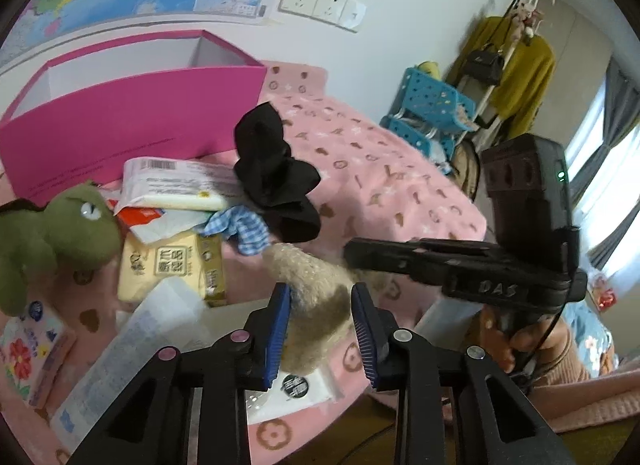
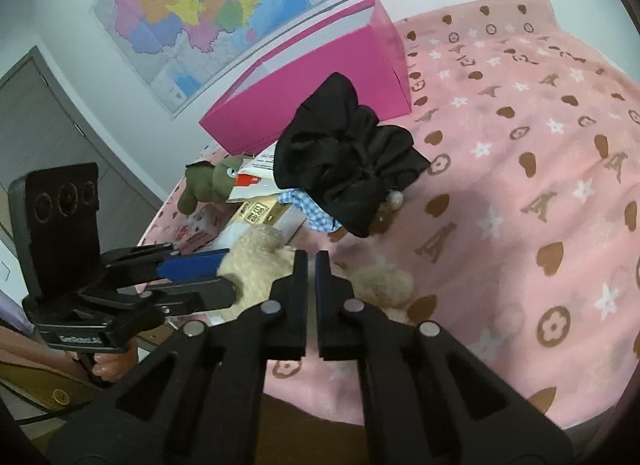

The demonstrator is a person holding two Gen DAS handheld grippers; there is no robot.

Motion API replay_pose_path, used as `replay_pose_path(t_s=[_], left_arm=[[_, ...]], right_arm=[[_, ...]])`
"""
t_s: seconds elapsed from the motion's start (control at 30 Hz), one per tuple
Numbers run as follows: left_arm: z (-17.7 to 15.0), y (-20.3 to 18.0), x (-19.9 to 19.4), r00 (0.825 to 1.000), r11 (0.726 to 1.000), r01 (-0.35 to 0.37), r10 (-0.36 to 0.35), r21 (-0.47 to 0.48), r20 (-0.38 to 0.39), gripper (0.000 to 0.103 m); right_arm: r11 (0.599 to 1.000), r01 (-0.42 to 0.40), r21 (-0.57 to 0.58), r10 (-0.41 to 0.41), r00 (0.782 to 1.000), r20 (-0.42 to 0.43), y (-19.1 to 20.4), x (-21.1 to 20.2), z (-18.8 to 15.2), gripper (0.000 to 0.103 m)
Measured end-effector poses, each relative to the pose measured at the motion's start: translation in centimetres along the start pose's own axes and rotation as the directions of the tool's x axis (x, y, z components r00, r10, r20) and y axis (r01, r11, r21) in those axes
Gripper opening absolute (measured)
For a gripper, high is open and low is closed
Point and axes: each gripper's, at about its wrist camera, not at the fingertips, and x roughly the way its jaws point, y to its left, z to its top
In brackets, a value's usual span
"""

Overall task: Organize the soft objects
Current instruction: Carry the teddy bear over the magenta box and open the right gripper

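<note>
A beige fluffy plush (image 1: 316, 297) lies on the pink blanket (image 1: 400, 185), between the open blue-padded fingers of my left gripper (image 1: 320, 305); whether the pads touch it I cannot tell. In the right wrist view the plush (image 2: 260, 261) sits by the left gripper (image 2: 200, 277). My right gripper (image 2: 312, 265) is nearly shut and empty, just above the plush. A black scrunchie (image 1: 276, 177) (image 2: 352, 157) lies behind, over a blue checked cloth (image 1: 244, 229). A green plush dinosaur (image 1: 60, 233) (image 2: 208, 185) sits at the left.
An open pink box (image 1: 132, 121) (image 2: 320, 81) stands at the back by the wall. Tissue packs (image 1: 172, 265) and a wrapped pack (image 1: 176, 185) lie in a pile. A floral pack (image 1: 28, 349) lies at the left. A blue rack (image 1: 432, 109) stands beyond the bed.
</note>
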Motion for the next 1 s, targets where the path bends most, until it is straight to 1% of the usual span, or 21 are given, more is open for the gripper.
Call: replay_pose_path(t_s=[0.03, 0.1, 0.13, 0.17, 0.23, 0.4, 0.43, 0.47, 0.5, 0.53, 0.77, 1.0], left_arm=[[0.0, 0.0, 0.3, 0.999, 0.999, -0.031, 0.032, 0.009, -0.007, 0.031], [-0.1, 0.4, 0.5, 0.999, 0.999, -0.052, 0.052, 0.001, -0.016, 0.031], [-0.1, 0.5, 0.4, 0.999, 0.999, -0.046, 0.046, -0.005, -0.016, 0.032], [-0.1, 0.6, 0.3, 0.999, 0.999, -0.048, 0.048, -0.007, -0.014, 0.032], [-0.1, 0.8, 0.3, 0.996, 0.996, -0.086, 0.085, -0.002, -0.011, 0.032], [-0.1, 1.1, 0.6, 0.997, 0.997, -0.075, 0.075, -0.01, -0.024, 0.032], [-0.1, 1.1, 0.7, 0.997, 0.998, -0.07, 0.07, -0.007, -0.031, 0.032], [-0.2, 1.1, 0.8, 0.997, 0.998, -0.065, 0.064, -0.007, -0.037, 0.032], [-0.2, 1.3, 0.9, 0.997, 0.998, -0.058, 0.058, -0.01, -0.043, 0.032], [-0.3, 1.3, 1.0, 0.998, 0.999, -0.052, 0.052, -0.014, -0.048, 0.032], [-0.1, 1.3, 1.3, 0.998, 0.999, -0.025, 0.023, -0.033, -0.056, 0.033], [0.5, 1.2, -0.1, 1.0, 0.999, 0.015, -0.016, -0.041, -0.01, 0.033]], right_arm=[[1.0, -0.001, 0.011, 0.001, 1.0, 0.001, -0.3, 0.2, -0.1, 0.007], [0.999, -0.007, 0.043, 0.007, 1.0, -0.006, -1.0, 0.1, -0.3, 0.021], [0.998, -0.003, 0.063, 0.003, 1.0, -0.001, -1.5, -0.1, -0.5, 0.037], [0.997, -0.007, 0.076, 0.007, 1.0, 0.005, -1.8, -0.3, -0.6, 0.049], [0.996, -0.011, 0.087, 0.011, 1.0, 0.001, -2.2, -0.7, -0.9, 0.052], [0.992, -0.055, 0.11, 0.057, 0.998, -0.015, -2.7, -0.6, -1.5, 0.051], [0.992, -0.065, 0.112, 0.066, 0.998, -0.009, -2.7, -0.5, -1.6, 0.046], [0.991, -0.072, 0.112, 0.074, 0.997, -0.007, -2.7, -0.5, -1.6, 0.038], [0.991, -0.075, 0.11, 0.076, 0.997, -0.006, -2.7, -0.5, -1.6, 0.032], [0.992, -0.068, 0.103, 0.069, 0.998, -0.009, -2.6, -0.5, -1.7, 0.023], [0.996, -0.056, 0.074, 0.056, 0.998, 0.011, -1.9, -0.9, -1.6, 0.019], [0.998, -0.056, 0.014, 0.055, 0.997, 0.053, -0.3, -1.8, 0.0, 0.018]])
